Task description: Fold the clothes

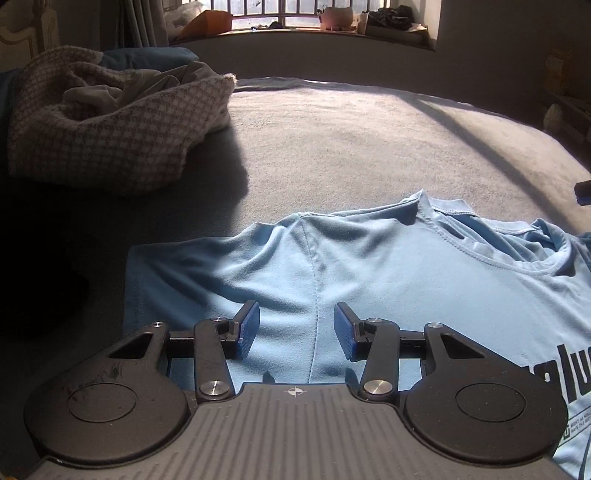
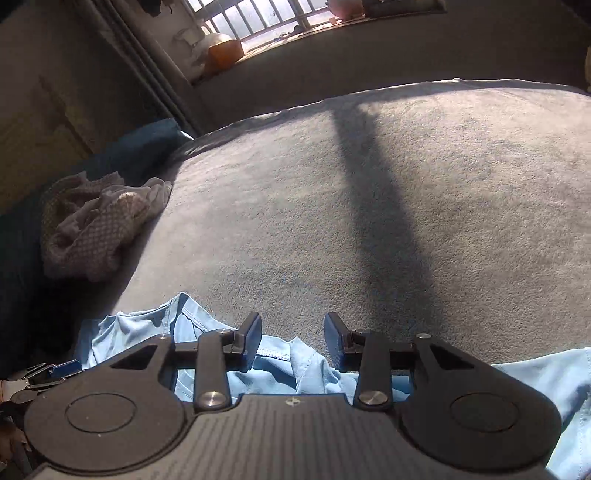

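A light blue T-shirt (image 1: pixel 388 273) with dark printed lettering lies spread on the grey bed cover (image 1: pixel 351 140), its collar toward the far right. My left gripper (image 1: pixel 296 332) hovers open over the shirt's left shoulder seam, with nothing between its blue pads. In the right wrist view the same T-shirt (image 2: pixel 280 365) bunches up under my right gripper (image 2: pixel 292 341), which is open above the shirt's far edge near the collar. The tip of the left gripper (image 2: pixel 48 371) shows at that view's left edge.
A crumpled houndstooth blanket with pale clothes in it (image 1: pixel 110 122) sits on the bed's far left. A dark blue pillow (image 1: pixel 147 57) lies behind it. Beyond the bed a window ledge (image 1: pixel 314 29) holds boxes and a pot. Bare bed cover (image 2: pixel 369 203) stretches ahead.
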Demonstrator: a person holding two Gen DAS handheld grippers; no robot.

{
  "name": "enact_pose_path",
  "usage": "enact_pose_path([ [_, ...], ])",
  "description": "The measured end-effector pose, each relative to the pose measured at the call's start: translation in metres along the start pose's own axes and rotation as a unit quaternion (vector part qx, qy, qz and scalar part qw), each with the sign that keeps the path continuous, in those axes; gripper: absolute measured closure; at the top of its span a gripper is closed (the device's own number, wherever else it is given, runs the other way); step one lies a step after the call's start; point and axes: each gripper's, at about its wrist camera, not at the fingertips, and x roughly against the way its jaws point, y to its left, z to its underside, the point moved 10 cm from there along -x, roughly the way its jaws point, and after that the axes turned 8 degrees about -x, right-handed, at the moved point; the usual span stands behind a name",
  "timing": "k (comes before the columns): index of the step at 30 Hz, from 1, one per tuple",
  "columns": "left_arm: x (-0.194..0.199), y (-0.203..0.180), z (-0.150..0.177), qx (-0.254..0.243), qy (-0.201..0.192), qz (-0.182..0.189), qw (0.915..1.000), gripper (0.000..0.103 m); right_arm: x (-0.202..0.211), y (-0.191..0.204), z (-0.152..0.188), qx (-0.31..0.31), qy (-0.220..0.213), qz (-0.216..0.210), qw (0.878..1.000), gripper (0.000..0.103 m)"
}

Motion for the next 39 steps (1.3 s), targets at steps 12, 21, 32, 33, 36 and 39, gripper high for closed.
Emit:
enact_pose_path([
  [12, -0.022, -0.046, 0.006, -0.032, -0.001, -0.004, 0.9995, 0.059, -0.04, -0.014, 0.029, 0.093, 0.072, 0.079, 0.99, 0.086],
  [21, -0.022, -0.044, 0.008, -0.031, -0.006, -0.011, 0.9994, 0.058, -0.011, -0.039, 0.005, 0.028, -0.055, 0.106, 0.992, 0.098],
  [32, -0.023, -0.044, 0.01, -0.031, -0.009, -0.012, 0.9994, 0.058, -0.006, -0.083, -0.012, -0.142, -0.105, 0.064, 0.982, 0.08],
  [33, -0.023, -0.044, 0.009, -0.031, -0.009, -0.011, 0.9994, 0.058, 0.003, -0.086, -0.016, -0.144, -0.113, 0.06, 0.981, 0.08],
  [36, -0.023, -0.043, 0.008, -0.028, -0.009, -0.009, 0.9995, 0.058, 0.027, -0.087, -0.014, -0.147, -0.098, 0.036, 0.984, 0.08],
  [39, -0.022, -0.042, 0.007, -0.026, -0.009, -0.009, 0.9996, 0.058, 0.043, -0.074, -0.001, -0.124, -0.073, 0.009, 0.99, 0.081],
])
